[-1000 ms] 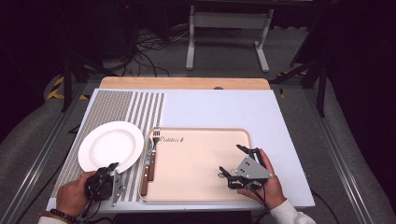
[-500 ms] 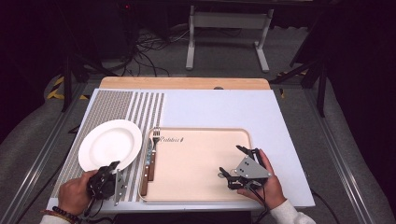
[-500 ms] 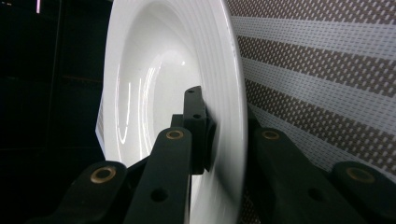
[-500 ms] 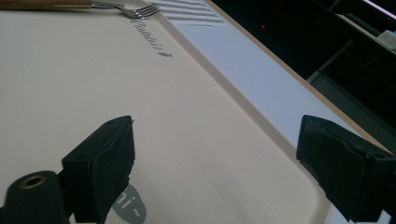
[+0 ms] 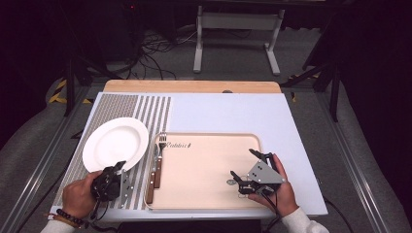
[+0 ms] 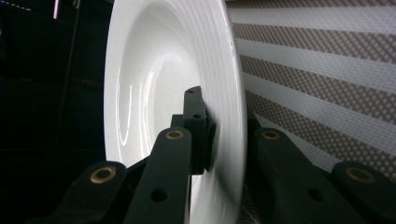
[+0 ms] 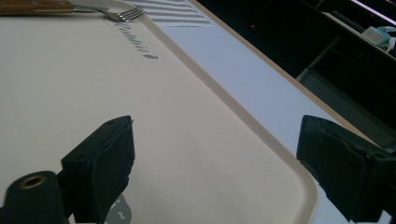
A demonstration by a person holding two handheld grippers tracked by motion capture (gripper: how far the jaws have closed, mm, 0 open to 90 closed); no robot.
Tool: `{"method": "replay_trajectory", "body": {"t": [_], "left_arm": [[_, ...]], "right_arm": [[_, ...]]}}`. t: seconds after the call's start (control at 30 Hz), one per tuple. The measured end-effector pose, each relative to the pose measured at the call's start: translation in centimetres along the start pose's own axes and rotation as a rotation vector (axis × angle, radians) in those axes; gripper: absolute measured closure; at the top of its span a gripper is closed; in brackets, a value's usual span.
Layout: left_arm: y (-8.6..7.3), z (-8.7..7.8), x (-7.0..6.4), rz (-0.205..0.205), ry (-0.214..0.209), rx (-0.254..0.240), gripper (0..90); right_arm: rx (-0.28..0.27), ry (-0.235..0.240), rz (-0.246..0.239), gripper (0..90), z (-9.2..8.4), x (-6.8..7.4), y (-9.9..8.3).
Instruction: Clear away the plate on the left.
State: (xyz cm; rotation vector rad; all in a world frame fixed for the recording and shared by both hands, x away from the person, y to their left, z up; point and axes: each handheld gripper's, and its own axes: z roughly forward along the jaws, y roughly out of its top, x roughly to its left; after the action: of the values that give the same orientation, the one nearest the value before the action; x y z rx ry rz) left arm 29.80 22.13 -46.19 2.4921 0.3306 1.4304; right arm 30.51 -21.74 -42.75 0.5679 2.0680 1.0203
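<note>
In the high view the round white ceramic plate (image 5: 115,143) lies on the striped grey placemat (image 5: 145,116) left of the beige plastic tray (image 5: 209,170), its near rim met by the left gripper (image 5: 118,167), apparently for lifting. The left gripper view has its jaws clamped across the plate's rim (image 6: 229,102), one above, one beneath. In the right gripper view the right gripper (image 7: 215,163) stands wide open and empty over the tray's corner (image 7: 280,163), likely waiting.

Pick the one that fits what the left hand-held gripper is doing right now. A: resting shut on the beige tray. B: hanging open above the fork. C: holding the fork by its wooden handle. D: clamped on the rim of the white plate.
D: in the left gripper view the left hand-held gripper has one jaw on each face of the white plate, pinching its rim; the high view shows it at the plate's near edge.
</note>
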Motion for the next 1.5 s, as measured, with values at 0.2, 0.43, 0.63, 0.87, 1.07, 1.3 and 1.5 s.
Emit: {"method": "replay_trajectory", "body": {"t": [0.2,0.43,0.63,0.87,1.07,1.3,1.5], "left_arm": [[0.5,-0.3,0.7,-0.005,0.033,-0.012,82.5],[1.4,-0.5,1.5,-0.001,0.06,-0.04,82.5],[2.3,-0.6,1.8,-0.003,0.071,-0.064,82.5],[3.7,-0.4,2.1,0.012,0.079,-0.09,82.5],[5.1,-0.3,2.1,0.029,0.084,-0.123,82.4],[6.6,-0.3,2.1,0.032,0.089,-0.157,82.4],[7.7,-0.2,2.0,0.042,0.082,-0.183,82.4]], "right_arm": [[-0.002,-0.011,0.009,12.5,0.0,-0.2,-0.1],[-0.003,-0.018,0.013,12.4,-0.1,-0.2,0.0],[-0.004,-0.022,0.012,12.4,-0.1,-0.2,0.0],[-0.003,-0.028,0.016,12.3,-0.1,-0.3,-0.1],[-0.001,-0.036,0.018,12.3,-0.2,-0.4,-0.2],[-0.006,-0.042,0.022,12.0,-0.3,-0.5,-0.1],[-0.014,-0.051,0.032,11.9,-0.5,-0.7,-0.2]]}}
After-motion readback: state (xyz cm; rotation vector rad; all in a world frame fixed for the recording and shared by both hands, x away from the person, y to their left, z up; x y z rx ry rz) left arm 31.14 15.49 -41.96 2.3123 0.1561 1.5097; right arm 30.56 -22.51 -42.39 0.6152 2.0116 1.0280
